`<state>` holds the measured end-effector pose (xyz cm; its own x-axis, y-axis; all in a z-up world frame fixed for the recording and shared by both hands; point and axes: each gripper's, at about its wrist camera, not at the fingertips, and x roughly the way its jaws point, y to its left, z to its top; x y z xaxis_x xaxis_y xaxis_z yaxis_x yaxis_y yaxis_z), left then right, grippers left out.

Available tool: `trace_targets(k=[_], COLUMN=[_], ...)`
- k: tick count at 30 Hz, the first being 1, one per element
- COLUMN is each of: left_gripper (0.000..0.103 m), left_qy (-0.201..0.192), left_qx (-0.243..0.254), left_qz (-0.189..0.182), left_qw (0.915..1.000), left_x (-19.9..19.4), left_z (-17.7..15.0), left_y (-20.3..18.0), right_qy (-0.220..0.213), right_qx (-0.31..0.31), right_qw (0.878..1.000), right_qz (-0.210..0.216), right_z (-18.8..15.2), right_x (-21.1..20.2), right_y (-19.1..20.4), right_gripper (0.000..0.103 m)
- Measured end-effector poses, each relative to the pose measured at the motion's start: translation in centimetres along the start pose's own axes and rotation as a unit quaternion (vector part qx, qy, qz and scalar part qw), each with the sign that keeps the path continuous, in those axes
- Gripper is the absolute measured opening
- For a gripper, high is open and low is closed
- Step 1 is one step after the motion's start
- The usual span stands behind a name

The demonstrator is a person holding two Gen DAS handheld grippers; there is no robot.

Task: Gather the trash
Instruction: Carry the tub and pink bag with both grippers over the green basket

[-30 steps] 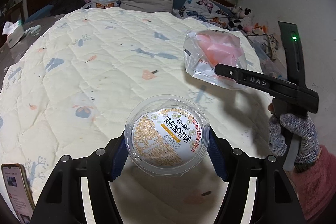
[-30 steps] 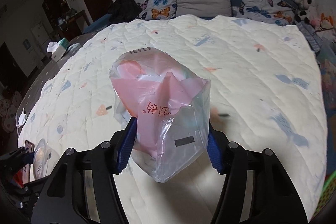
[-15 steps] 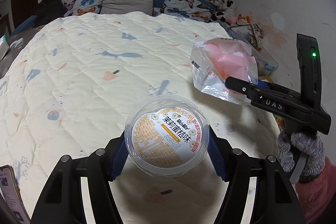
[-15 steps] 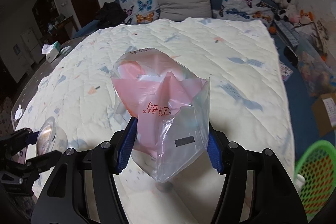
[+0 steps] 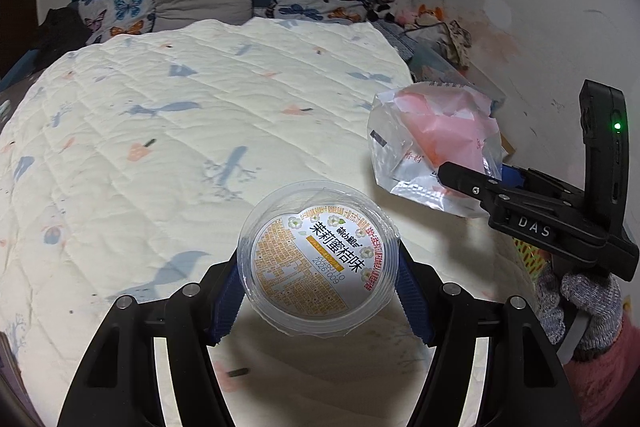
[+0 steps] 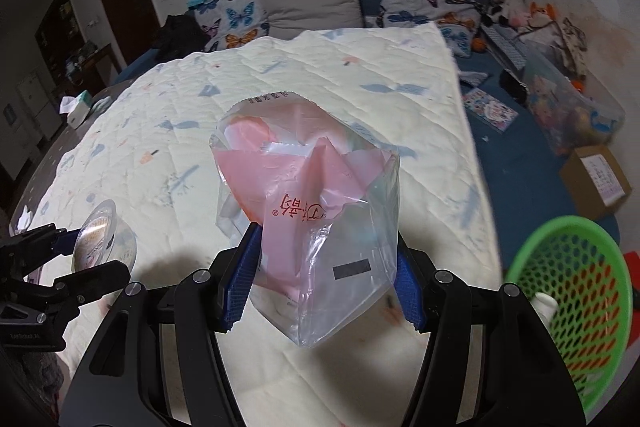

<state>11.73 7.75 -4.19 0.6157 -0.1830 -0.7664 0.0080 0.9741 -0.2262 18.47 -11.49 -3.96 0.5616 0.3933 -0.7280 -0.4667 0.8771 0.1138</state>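
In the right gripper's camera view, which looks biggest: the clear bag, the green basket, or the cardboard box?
1. Clear bag, though it sits nearest the camera.
2. Green basket, partly cut off at the edge.
3. Cardboard box, farther away.

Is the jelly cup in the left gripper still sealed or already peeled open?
Cannot tell for sure. The plastic cup sits clamped in the left gripper with its printed film facing the camera; the film looks flat and whole, though its upper edge seems wrinkled.
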Motion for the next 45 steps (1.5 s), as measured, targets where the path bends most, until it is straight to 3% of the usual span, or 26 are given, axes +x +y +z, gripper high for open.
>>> trace_targets(k=[25, 45], left_gripper=[0.065, 0.065], left_qy=[0.028, 0.03], left_qx=[0.084, 0.15], left_qz=[-0.047, -0.074], left_qw=[0.9949, 0.9855], left_x=[3.1, 4.4], left_z=[0.5, 1.3], left_y=[-9.7, -17.4], right_qy=[-0.019, -0.019], right_qx=[0.08, 0.161], right_qw=[0.993, 0.973], right_qz=[-0.08, -0.164], right_z=[-5.1, -9.9], right_x=[-6.4, -10.8], right_y=[-9.1, -18.2], right_gripper=[0.062, 0.063])
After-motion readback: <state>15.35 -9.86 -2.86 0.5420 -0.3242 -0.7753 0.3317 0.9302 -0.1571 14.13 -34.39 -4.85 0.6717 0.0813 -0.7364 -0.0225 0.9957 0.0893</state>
